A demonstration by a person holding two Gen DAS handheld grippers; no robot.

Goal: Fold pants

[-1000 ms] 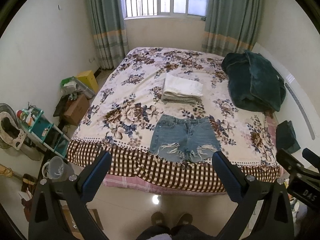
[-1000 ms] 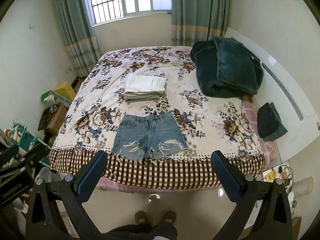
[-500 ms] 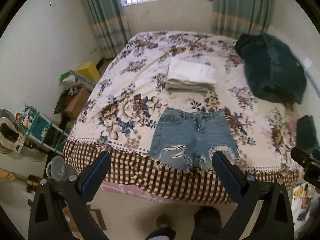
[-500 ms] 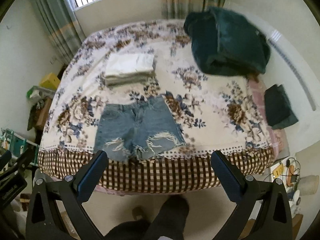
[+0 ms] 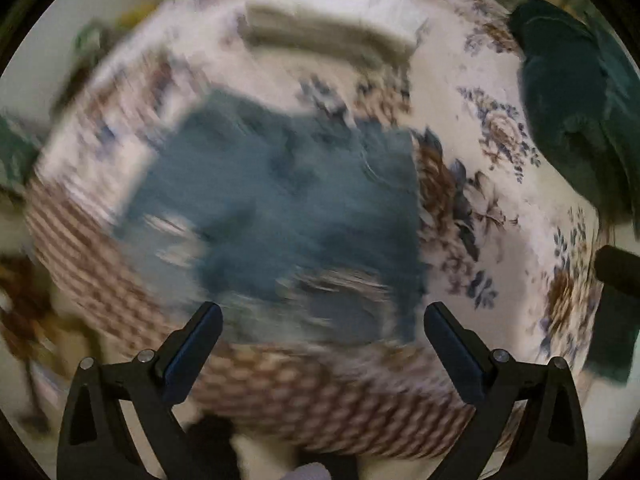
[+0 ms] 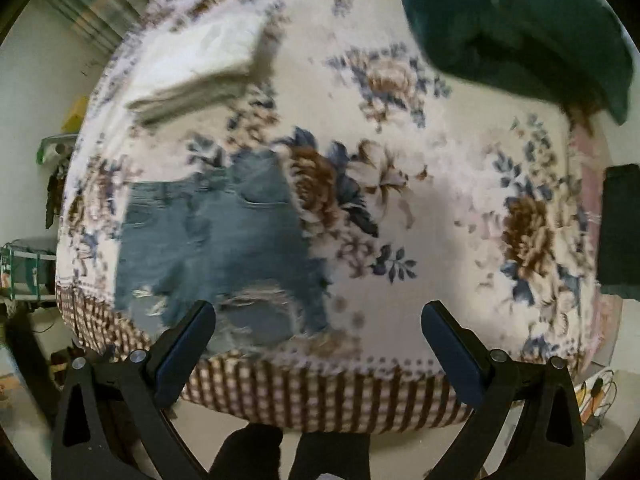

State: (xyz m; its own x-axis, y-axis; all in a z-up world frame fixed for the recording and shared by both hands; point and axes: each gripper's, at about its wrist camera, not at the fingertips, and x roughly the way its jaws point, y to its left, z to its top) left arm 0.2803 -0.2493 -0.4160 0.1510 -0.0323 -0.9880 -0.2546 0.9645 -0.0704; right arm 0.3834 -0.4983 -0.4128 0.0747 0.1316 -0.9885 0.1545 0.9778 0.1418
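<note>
Blue denim shorts [image 5: 280, 208] with frayed hems lie flat on the floral bedspread [image 5: 480, 200] near the bed's front edge; the left wrist view is blurred. My left gripper [image 5: 322, 320] is open and empty, just in front of the frayed hems. In the right wrist view the shorts [image 6: 212, 248] lie left of centre. My right gripper [image 6: 318, 318] is open and empty over the bed's front edge, its left finger [image 6: 188, 340] near the shorts' right leg hem.
A stack of folded pale clothes [image 6: 200, 60] lies behind the shorts, also in the left wrist view [image 5: 328, 36]. A dark green blanket [image 6: 520, 24] is heaped at the back right. A dark folded item [image 6: 620, 232] sits at the right edge. Checked bed skirt [image 6: 320, 392] hangs in front.
Both grippers have moved forward and down, close to the bed; the shorts now fill much more of each view. Both stay open.
</note>
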